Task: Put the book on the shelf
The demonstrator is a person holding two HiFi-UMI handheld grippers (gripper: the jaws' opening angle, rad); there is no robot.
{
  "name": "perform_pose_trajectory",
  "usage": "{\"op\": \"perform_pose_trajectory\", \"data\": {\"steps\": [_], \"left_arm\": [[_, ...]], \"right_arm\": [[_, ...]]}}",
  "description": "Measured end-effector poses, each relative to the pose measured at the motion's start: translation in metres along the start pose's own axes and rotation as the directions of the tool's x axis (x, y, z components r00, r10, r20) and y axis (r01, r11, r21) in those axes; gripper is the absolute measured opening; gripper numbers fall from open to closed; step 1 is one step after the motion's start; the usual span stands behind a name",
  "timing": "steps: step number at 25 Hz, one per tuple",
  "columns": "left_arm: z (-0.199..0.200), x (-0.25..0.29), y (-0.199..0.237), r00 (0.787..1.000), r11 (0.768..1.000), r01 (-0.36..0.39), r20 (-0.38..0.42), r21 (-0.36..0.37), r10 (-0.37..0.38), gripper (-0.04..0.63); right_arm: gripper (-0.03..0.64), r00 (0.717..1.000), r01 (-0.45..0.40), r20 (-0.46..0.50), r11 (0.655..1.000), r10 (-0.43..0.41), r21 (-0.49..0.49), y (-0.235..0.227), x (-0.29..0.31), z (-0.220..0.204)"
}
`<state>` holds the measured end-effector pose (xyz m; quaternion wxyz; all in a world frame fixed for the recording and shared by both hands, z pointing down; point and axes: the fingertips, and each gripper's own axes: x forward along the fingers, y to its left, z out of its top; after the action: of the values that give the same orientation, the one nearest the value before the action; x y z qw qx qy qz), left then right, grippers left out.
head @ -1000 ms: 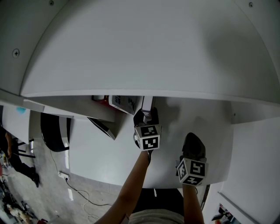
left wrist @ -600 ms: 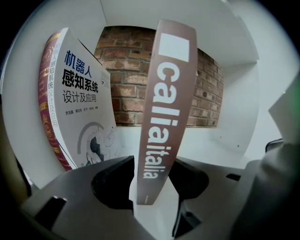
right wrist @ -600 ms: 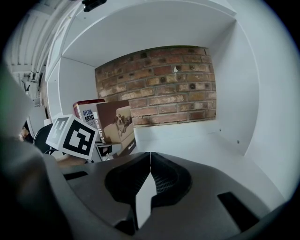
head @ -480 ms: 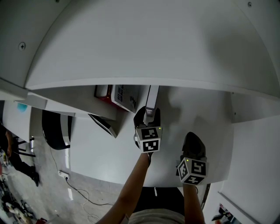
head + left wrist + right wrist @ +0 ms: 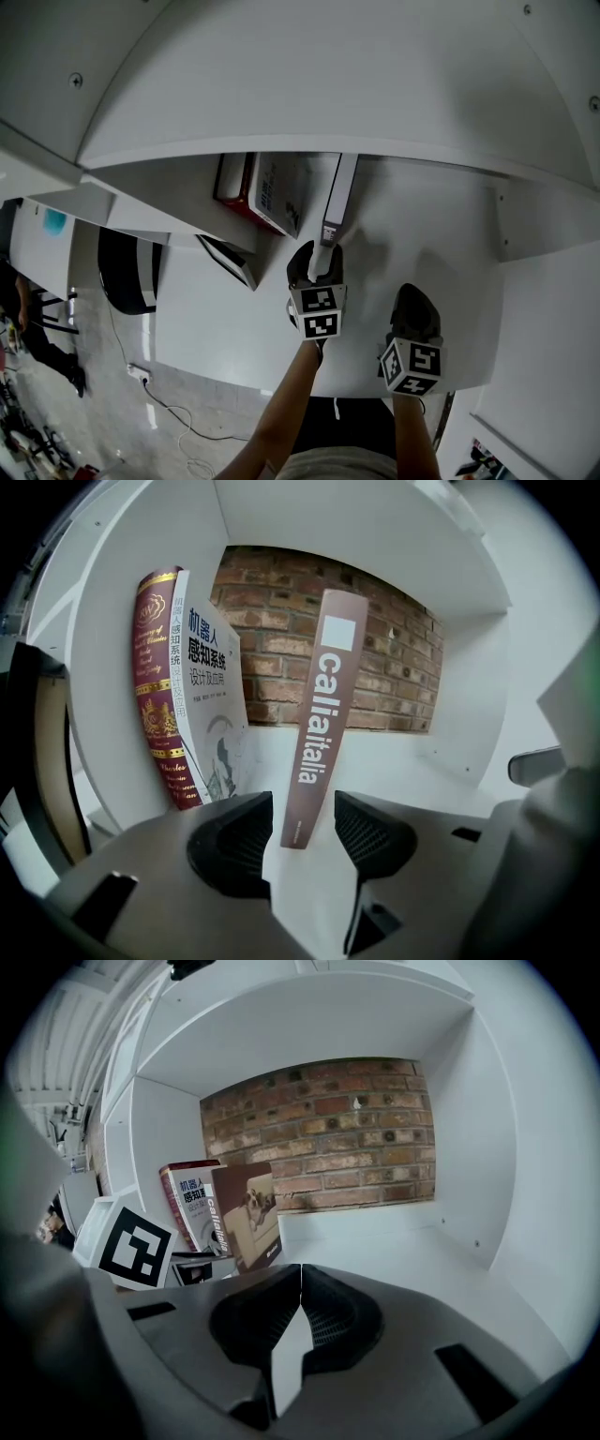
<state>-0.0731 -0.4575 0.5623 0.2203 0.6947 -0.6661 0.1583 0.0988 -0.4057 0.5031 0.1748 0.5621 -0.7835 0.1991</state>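
Observation:
The brown book (image 5: 319, 719) with white lettering on its spine stands on the white shelf (image 5: 412, 789), tilted left towards two other books. My left gripper (image 5: 305, 822) is open just in front of its lower end, and neither pad touches it. In the head view the brown book (image 5: 336, 202) stands just beyond my left gripper (image 5: 317, 255). To the right and nearer, my right gripper (image 5: 413, 305) is shut with nothing in it. The right gripper view shows the shut right gripper (image 5: 300, 1312) and the brown book (image 5: 246, 1213) at the left of the shelf bay.
A dark red book (image 5: 159, 686) and a white book (image 5: 211, 686) with a printed title lean against the shelf's left wall. A flat dark-edged panel (image 5: 228, 261) stands left of my left gripper. A brick wall (image 5: 328, 1138) backs the bay. The bay's right wall (image 5: 487, 1147) is further off.
My left gripper's jaws have opened and let go of the brown book, which now stands free on the shelf. The right gripper has not moved.

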Motion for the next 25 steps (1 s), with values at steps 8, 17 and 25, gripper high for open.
{"op": "perform_pose_trajectory", "data": {"steps": [8,17,25], "left_arm": [[0.002,-0.005,-0.005,1.000,1.000,0.011,-0.005,0.022,-0.011,0.017],[0.003,0.006,-0.004,0.999,1.000,0.017,-0.027,-0.006,-0.018,0.017],[0.011,0.017,-0.004,1.000,1.000,0.016,-0.026,-0.010,-0.017,0.017]], "right_arm": [[0.017,1.000,0.007,0.006,1.000,-0.007,0.002,0.001,-0.008,-0.001],[0.017,1.000,0.026,0.007,1.000,-0.026,0.006,-0.007,-0.010,-0.002],[0.017,0.999,0.033,0.006,0.999,-0.033,0.007,-0.011,-0.007,0.001]]}}
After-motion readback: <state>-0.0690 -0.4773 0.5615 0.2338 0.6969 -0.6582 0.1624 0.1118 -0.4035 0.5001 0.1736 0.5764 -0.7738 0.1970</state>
